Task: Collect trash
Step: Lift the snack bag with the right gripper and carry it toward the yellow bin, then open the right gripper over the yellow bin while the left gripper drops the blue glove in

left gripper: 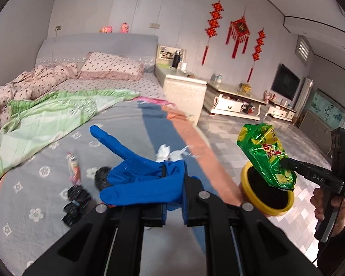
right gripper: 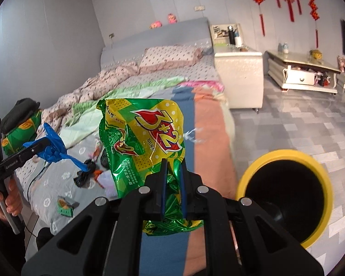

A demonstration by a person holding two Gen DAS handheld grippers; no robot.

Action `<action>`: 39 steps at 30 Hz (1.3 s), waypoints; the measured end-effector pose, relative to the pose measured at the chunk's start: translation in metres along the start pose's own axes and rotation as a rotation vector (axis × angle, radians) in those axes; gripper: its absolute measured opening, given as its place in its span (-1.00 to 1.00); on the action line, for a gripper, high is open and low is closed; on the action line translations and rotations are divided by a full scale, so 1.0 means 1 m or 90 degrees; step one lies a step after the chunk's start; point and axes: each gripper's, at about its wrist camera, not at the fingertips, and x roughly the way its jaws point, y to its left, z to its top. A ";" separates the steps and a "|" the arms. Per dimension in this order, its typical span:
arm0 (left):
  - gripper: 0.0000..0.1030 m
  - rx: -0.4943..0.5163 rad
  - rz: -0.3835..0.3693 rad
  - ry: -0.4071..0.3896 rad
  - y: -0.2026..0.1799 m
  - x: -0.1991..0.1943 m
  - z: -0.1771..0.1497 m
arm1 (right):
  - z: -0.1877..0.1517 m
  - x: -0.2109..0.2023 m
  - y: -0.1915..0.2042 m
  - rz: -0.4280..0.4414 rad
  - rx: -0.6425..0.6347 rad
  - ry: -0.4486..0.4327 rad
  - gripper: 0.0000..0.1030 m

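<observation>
My right gripper (right gripper: 173, 168) is shut on a green and yellow snack bag (right gripper: 145, 138) and holds it in the air just left of the yellow trash bin (right gripper: 285, 156); in the left wrist view the bag (left gripper: 264, 154) hangs over the bin (left gripper: 253, 193). My left gripper (left gripper: 174, 184) is shut on a blue plastic glove (left gripper: 138, 177) above the bed; it also shows in the right wrist view (right gripper: 51, 149). White crumpled tissue (left gripper: 170, 153), a pink wrapper (left gripper: 73, 169) and black crumpled wrappers (left gripper: 77, 201) lie on the grey bedspread (left gripper: 57, 218).
The bin stands on the tiled floor (right gripper: 299, 119) beside the bed's orange edge. A white nightstand (right gripper: 239, 78) and a low white table (right gripper: 303, 73) stand beyond. A small green packet (right gripper: 65, 204) lies near the bed's near edge. Quilts and pillows fill the far bed.
</observation>
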 end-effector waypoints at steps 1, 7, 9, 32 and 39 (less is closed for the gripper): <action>-0.84 0.002 -0.006 -0.005 -0.007 0.001 0.004 | 0.004 -0.007 -0.006 -0.007 0.004 -0.009 -0.82; -0.84 0.028 -0.053 -0.024 -0.058 0.015 0.031 | 0.030 -0.049 -0.043 -0.064 0.018 -0.065 -0.82; -0.84 0.043 -0.066 -0.030 -0.077 0.022 0.037 | 0.037 -0.061 -0.057 -0.083 0.027 -0.079 -0.82; -0.83 0.160 -0.182 0.065 -0.256 0.158 0.026 | 0.030 -0.101 -0.223 -0.224 0.165 -0.079 -0.82; -0.81 0.148 -0.193 0.131 -0.270 0.212 -0.007 | 0.005 -0.059 -0.258 -0.234 0.208 -0.033 -0.82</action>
